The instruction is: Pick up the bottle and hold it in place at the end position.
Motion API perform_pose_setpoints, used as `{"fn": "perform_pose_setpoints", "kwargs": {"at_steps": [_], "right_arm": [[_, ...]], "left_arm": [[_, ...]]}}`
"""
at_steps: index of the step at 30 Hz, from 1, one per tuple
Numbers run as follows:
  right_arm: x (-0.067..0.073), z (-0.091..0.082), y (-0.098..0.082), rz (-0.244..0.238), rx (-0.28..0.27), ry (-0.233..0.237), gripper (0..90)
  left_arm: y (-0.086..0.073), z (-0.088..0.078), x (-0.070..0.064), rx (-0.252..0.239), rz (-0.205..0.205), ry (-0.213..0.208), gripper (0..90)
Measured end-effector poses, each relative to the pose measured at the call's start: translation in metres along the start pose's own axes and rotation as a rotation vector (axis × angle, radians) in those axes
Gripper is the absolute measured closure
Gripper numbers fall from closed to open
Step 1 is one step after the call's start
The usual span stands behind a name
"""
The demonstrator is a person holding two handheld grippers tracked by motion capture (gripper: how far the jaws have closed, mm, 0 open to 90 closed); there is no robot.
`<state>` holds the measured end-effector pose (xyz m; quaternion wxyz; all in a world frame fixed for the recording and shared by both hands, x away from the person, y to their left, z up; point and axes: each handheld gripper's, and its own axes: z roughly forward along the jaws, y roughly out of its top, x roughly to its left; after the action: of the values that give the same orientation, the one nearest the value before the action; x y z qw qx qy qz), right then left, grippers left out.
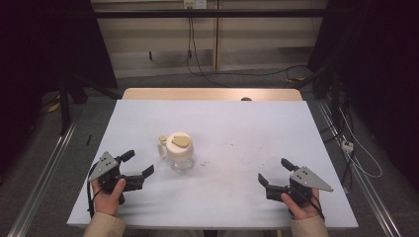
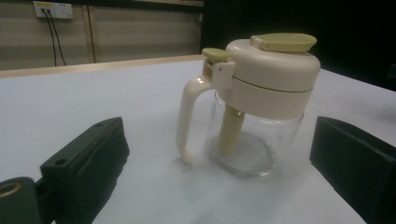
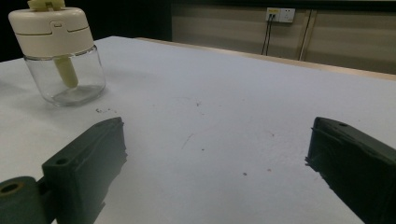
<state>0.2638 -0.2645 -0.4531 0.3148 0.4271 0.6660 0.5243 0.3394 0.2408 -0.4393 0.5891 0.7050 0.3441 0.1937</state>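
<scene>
Both grippers spread and empty, glass jar waiting between them

Left gripper point(image 1: 139, 167) low at the near left, jaws wide apart, holding nothing; right gripper point(image 1: 274, 175) likewise spread and empty at the near right. Jar point(image 1: 179, 152) upright on the white table point(image 1: 257, 123), just right of the left gripper, well apart from the right one, cream lid on, handle point(image 2: 189, 116) turned left. Likely best: approach level from the left, straddle the handle or glass body squarely, close gently to avoid tipping.
</scene>
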Motion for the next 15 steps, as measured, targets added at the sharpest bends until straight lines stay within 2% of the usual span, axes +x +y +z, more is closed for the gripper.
{"fn": "perform_pose_setpoints", "kwargs": {"at_steps": [3,15], "right_arm": [[0.0,0.0,0.0,0.002,0.0,-0.011,3.7],[0.0,0.0,0.001,0.001,-0.001,-0.003,4.2]], "left_arm": [[0.0,0.001,-0.001,0.0,0.003,-0.001,3.6],[0.004,0.009,-0.012,0.004,0.015,-0.007,3.5]]}}
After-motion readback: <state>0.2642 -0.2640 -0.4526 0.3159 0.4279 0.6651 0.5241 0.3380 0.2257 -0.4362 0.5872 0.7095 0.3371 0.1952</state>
